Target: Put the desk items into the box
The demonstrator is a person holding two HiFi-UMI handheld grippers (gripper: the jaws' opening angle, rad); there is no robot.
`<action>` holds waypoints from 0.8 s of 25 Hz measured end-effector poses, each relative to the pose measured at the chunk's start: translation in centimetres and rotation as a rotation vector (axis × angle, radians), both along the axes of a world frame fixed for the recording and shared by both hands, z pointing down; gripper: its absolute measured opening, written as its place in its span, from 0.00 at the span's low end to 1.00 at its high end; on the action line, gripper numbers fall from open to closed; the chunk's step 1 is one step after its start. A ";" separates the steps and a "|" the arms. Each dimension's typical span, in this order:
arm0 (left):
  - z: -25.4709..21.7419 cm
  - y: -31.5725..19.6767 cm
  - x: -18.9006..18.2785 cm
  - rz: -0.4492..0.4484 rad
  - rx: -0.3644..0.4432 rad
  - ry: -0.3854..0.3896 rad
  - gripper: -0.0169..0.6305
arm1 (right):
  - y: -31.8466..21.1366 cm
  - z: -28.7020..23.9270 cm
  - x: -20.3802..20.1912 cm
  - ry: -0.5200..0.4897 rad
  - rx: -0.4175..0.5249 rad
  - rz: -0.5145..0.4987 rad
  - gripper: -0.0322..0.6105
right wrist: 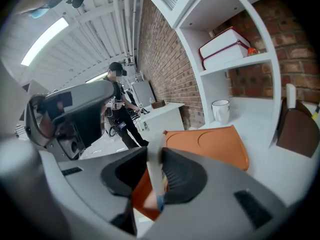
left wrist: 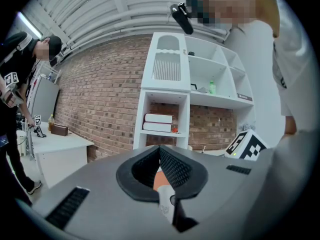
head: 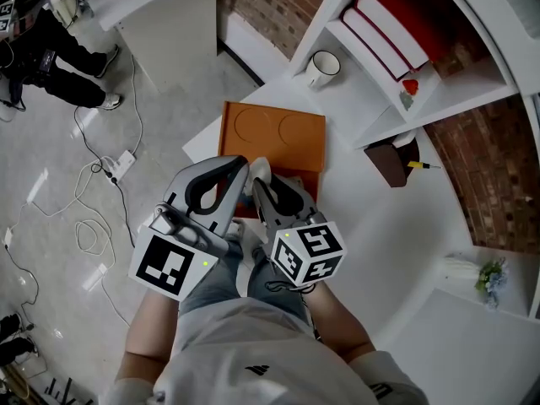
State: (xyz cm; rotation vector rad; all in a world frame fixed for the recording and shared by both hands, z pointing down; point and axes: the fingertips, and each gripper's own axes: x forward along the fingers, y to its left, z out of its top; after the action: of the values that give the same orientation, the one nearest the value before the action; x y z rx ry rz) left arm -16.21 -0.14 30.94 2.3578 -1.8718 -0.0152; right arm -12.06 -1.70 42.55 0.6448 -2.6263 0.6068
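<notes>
An orange box [head: 272,135] with two round dents in its top lies flat on the white desk [head: 380,218]; it also shows in the right gripper view [right wrist: 215,145]. Both grippers hang close together over the box's near edge, just above the person's lap. My left gripper [head: 229,169] has its jaws closed, with a thin white piece [left wrist: 165,204] pinched low between them. My right gripper [head: 263,175] is closed on a thin white strip [right wrist: 153,176] that stands upright between its pads. What this white piece is I cannot make out. The box's near edge is hidden under the grippers.
A white mug [head: 322,67] stands behind the box by the shelf unit [head: 439,91], which holds red and white books [head: 392,24]. A brown holder [head: 390,162] and a yellow pen [head: 422,165] sit to the right. Cables [head: 101,226] lie on the floor at left, near a standing person [head: 51,53].
</notes>
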 end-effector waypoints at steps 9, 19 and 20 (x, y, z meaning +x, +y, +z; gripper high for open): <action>0.2 -0.3 -0.2 0.006 -0.005 0.005 0.05 | -0.3 1.7 0.4 0.020 -0.038 0.021 0.22; 0.2 -1.2 -0.2 0.021 -0.002 0.010 0.05 | -0.8 3.2 1.5 0.041 -0.066 0.047 0.22; 0.2 -1.3 -0.2 0.023 -0.002 0.009 0.05 | -0.9 3.3 1.6 0.042 -0.070 0.048 0.22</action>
State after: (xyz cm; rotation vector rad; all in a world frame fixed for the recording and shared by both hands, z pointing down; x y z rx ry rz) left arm -16.37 -1.47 31.15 2.3734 -1.8395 -0.0221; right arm -10.47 -2.60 45.89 0.6938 -2.5448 0.6890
